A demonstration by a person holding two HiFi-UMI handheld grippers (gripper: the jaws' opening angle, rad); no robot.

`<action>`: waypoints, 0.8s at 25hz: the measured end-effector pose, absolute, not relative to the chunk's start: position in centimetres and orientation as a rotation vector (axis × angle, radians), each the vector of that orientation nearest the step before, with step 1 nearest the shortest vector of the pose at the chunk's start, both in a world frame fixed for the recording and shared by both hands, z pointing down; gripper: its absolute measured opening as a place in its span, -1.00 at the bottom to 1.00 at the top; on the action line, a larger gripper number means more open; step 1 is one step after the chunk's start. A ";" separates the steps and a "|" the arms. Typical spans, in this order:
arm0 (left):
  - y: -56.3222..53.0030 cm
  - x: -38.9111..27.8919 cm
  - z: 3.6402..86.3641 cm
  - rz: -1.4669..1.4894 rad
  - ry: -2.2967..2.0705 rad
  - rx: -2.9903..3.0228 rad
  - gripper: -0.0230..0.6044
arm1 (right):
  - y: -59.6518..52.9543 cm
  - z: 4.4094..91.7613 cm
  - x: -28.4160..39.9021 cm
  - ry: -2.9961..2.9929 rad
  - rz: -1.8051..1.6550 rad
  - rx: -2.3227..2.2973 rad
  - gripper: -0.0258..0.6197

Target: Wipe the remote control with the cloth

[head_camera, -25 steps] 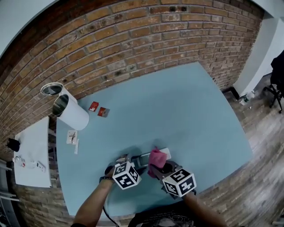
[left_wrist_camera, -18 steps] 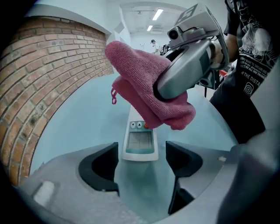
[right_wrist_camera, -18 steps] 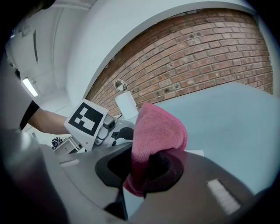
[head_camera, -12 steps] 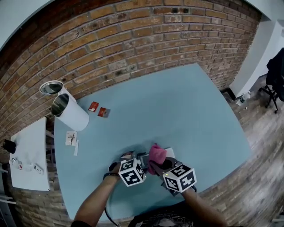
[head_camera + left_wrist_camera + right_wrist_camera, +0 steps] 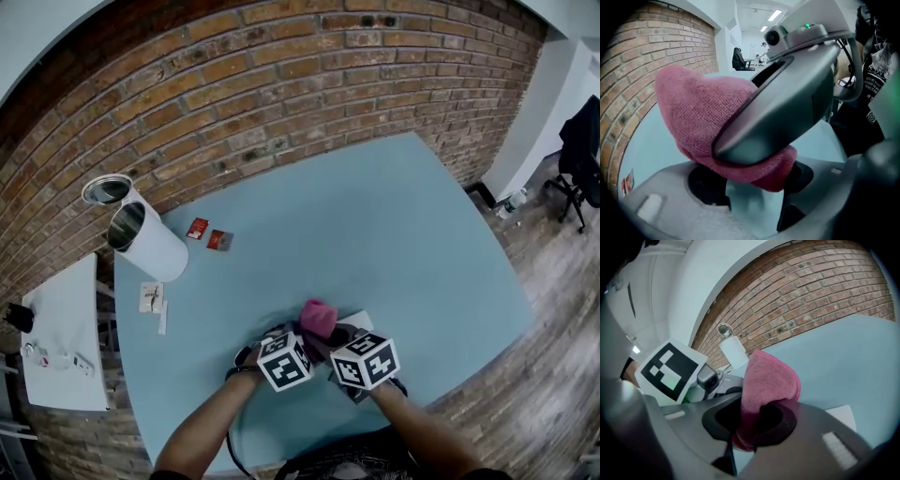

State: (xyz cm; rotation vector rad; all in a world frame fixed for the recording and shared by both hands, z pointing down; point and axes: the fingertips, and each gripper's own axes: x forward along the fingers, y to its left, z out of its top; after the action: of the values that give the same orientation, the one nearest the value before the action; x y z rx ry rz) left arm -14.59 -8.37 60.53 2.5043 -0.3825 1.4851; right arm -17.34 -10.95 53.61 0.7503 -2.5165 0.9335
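A pink cloth (image 5: 317, 318) is bunched in my right gripper (image 5: 330, 339), which is shut on it; its folds fill the jaws in the right gripper view (image 5: 768, 380). The cloth rests over the remote control, which is mostly hidden. A pale strip of the remote (image 5: 751, 206) runs up between the jaws of my left gripper (image 5: 754, 190) and under the cloth (image 5: 693, 117). The left jaws have just been closing and their pads sit against that strip. The remote's white far end (image 5: 362, 323) shows to the right of the cloth. My left gripper (image 5: 298, 340) almost touches the right one.
Two white metal-rimmed cylinders (image 5: 141, 234) stand at the blue table's (image 5: 394, 234) far left, with red packets (image 5: 208, 234) and paper scraps (image 5: 153, 295) nearby. A white side table (image 5: 61, 337) is at the left, a brick wall (image 5: 281, 75) behind. The table's front edge is close to my hands.
My right gripper has slid left with the cloth, closing in on the left gripper. The left gripper's cube has shifted slightly right and up.
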 end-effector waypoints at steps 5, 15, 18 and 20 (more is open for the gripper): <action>-8.4 -14.5 60.6 1.479 -0.379 2.476 -0.02 | -11.1 54.0 -17.2 -2.518 0.870 0.754 -0.72; -8.3 -14.6 60.7 1.494 -0.371 2.452 -0.02 | -12.3 54.0 -14.1 -2.506 0.885 0.802 -0.72; -8.5 -14.6 60.7 1.512 -0.374 2.439 -0.02 | -12.7 54.0 -12.8 -2.504 0.916 0.835 -0.72; -8.5 -14.7 60.8 1.518 -0.373 2.432 -0.02 | -13.0 54.0 -12.2 -2.503 0.929 0.851 -0.72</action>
State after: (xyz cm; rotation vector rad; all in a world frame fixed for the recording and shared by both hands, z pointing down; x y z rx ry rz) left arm -14.73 -8.47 60.81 2.4322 -0.3732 1.5177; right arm -12.16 -12.98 53.99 0.8509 -2.5031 0.9293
